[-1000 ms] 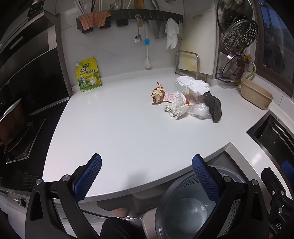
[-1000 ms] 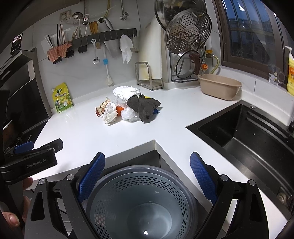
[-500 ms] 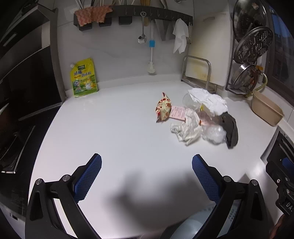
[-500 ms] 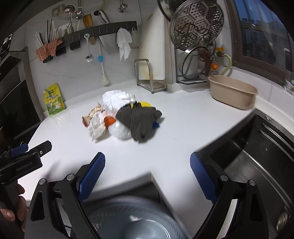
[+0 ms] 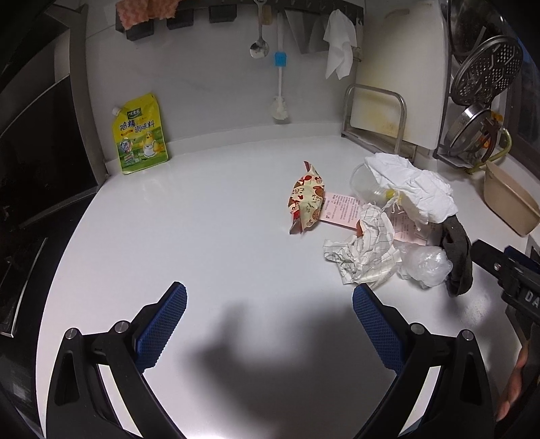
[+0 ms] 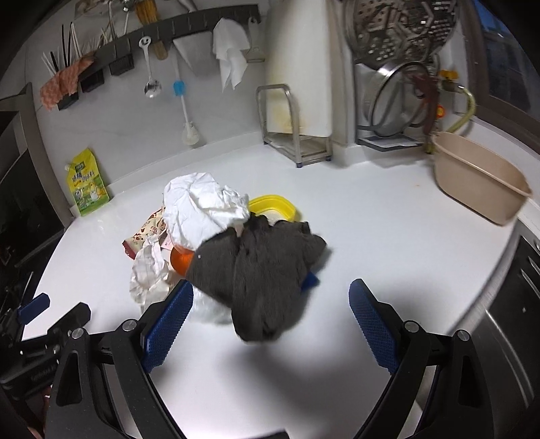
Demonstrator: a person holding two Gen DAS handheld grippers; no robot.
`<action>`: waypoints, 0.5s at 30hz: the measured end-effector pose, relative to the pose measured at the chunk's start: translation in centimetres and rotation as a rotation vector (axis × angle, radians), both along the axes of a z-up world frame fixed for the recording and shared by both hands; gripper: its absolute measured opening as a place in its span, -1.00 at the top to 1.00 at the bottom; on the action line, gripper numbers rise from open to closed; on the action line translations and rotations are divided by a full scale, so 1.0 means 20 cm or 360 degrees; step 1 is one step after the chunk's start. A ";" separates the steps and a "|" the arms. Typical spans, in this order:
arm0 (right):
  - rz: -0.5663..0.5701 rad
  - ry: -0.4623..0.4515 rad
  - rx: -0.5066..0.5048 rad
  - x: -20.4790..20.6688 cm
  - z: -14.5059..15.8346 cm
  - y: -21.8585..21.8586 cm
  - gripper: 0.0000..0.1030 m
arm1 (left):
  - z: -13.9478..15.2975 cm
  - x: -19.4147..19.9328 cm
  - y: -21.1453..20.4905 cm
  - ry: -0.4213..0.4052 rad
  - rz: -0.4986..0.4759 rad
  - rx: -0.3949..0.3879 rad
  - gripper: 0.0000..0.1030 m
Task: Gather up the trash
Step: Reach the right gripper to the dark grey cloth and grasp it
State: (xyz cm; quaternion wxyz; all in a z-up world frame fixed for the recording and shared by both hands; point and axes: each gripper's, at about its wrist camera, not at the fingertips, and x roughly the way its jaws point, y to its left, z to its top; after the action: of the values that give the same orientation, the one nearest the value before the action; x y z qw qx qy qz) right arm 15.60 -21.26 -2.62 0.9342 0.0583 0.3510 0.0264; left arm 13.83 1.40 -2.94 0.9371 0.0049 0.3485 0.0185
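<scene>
A heap of trash lies on the white counter [image 5: 202,236]: a printed snack wrapper [image 5: 305,199], a pink leaflet [image 5: 341,206], crumpled checked paper [image 5: 368,250], white crumpled paper [image 5: 411,185], a clear plastic bag [image 5: 425,265] and a dark grey cloth [image 6: 266,270]. A yellow lid [image 6: 275,204] and something orange [image 6: 180,260] peek out from the heap in the right wrist view. My left gripper [image 5: 270,324] is open, low over the bare counter, short and left of the heap. My right gripper [image 6: 268,320] is open with the grey cloth just ahead between its fingers.
A yellow seasoning pouch [image 5: 140,135] leans against the back wall. A metal cutting-board rack [image 6: 290,128], a pot-lid rack [image 6: 401,101] and a beige basin [image 6: 479,182] stand at the back right. Utensils hang on a wall rail [image 6: 189,27]. A dark sink edge [image 6: 530,270] lies on the right.
Both grippers have moved forward over the counter toward the heap. The grey bin that filled the lower part of both views has dropped out of sight.
</scene>
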 end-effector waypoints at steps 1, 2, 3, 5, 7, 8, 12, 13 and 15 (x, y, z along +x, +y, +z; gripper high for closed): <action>0.0007 0.0013 -0.0005 0.03 -0.01 0.01 -0.74 | -0.01 0.01 0.00 0.0004 -0.0001 0.0000 -0.88; 0.0010 0.0022 -0.0006 0.05 -0.01 0.01 -0.74 | -0.01 0.02 0.00 0.0006 -0.0002 0.0001 -0.88; 0.0019 0.0038 -0.0001 0.07 -0.02 0.02 -0.74 | -0.01 0.03 -0.01 0.0008 -0.0004 0.0002 -0.88; 0.0045 0.0071 0.0011 0.11 -0.04 0.02 -0.73 | -0.02 0.04 -0.02 0.0013 -0.0010 0.0000 -0.88; 0.0050 0.0074 0.0022 0.13 -0.05 0.01 -0.73 | -0.03 0.06 -0.03 0.0018 -0.0022 -0.0003 -0.88; 0.0053 0.0075 0.0035 0.13 -0.05 0.01 -0.72 | -0.03 0.06 -0.03 0.0017 -0.0027 -0.0005 -0.88; 0.0088 0.0111 0.0135 0.14 -0.07 -0.02 -0.50 | -0.04 0.08 -0.06 0.0022 -0.0045 -0.0018 -0.88; 0.0109 0.0124 0.0162 0.14 -0.07 -0.02 -0.22 | -0.04 0.08 -0.06 0.0025 -0.0049 -0.0020 -0.88; 0.0137 0.0138 0.0180 0.13 -0.07 -0.01 0.01 | -0.04 0.08 -0.07 0.0026 -0.0053 -0.0020 -0.88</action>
State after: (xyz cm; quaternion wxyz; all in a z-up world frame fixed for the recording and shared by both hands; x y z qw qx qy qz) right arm 18.22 -21.54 -3.95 0.9113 0.0969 0.3912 0.0837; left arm 15.44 -0.04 -3.73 0.9344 0.0051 0.3561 0.0008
